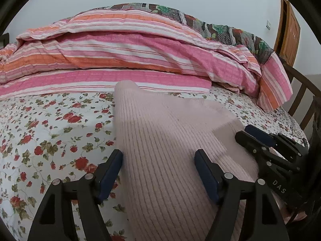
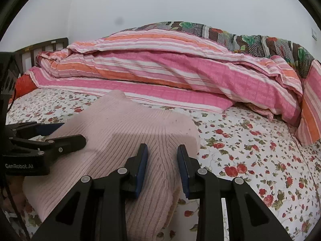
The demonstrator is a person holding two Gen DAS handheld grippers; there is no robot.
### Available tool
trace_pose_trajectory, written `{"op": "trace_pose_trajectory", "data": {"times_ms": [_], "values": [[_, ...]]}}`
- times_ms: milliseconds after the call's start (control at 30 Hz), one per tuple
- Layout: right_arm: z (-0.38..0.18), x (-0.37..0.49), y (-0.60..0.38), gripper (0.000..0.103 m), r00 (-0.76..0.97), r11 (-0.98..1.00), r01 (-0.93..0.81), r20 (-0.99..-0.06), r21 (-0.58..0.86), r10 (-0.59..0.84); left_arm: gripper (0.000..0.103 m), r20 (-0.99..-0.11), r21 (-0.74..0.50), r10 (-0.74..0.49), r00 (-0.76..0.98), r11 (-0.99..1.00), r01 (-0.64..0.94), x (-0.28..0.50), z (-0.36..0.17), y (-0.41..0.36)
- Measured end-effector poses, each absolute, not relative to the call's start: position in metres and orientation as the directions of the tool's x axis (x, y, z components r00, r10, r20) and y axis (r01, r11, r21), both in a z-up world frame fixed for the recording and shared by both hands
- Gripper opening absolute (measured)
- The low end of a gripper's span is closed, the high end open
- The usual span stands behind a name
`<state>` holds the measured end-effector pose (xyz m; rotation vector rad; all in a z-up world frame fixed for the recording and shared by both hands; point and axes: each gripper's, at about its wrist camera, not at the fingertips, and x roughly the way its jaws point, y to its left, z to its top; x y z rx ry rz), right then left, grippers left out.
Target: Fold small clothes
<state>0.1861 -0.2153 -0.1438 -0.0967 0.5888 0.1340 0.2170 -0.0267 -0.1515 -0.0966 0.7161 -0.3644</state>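
A pale pink ribbed knit garment (image 1: 160, 132) lies folded on the floral bed sheet (image 1: 50, 130); it also shows in the right wrist view (image 2: 124, 128). My left gripper (image 1: 158, 160) is open, its fingers straddling the garment's near left part just above it. My right gripper (image 2: 163, 156) is open over the garment's right near corner, where a folded layer edge shows. The right gripper appears in the left wrist view (image 1: 256, 136) at the garment's right edge. The left gripper appears in the right wrist view (image 2: 60, 134) at the garment's left side.
A pink, orange and white striped quilt (image 1: 130, 56) is heaped across the far side of the bed, with a dark floral blanket (image 1: 210, 26) behind it. A dark wooden bed rail (image 1: 301, 100) runs on the right. A wooden door (image 1: 289, 28) stands at the far right.
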Motion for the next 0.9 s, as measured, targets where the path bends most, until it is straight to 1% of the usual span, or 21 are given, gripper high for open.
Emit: {"op": "trace_pose_trajectory", "data": {"times_ms": [300,800,900], "values": [[-0.144,0.187,-0.223,0.03,0.818,0.986,-0.164,-0.557,0.01,0.142,0.073,-0.622,-0.216,-0.364,0.694,0.931,0.295,0.217,-0.153,-0.026],[-0.144,0.185,-0.224,0.03,0.818,0.987,-0.161,-0.557,0.019,0.144,0.074,-0.619,-0.228,-0.368,0.694,0.93,0.289,0.216,-0.153,-0.025],[-0.142,0.183,-0.23,0.03,0.817,0.984,-0.165,-0.551,0.062,0.172,0.074,-0.616,-0.248,-0.378,0.691,0.926,0.285,0.214,-0.153,-0.023]]}}
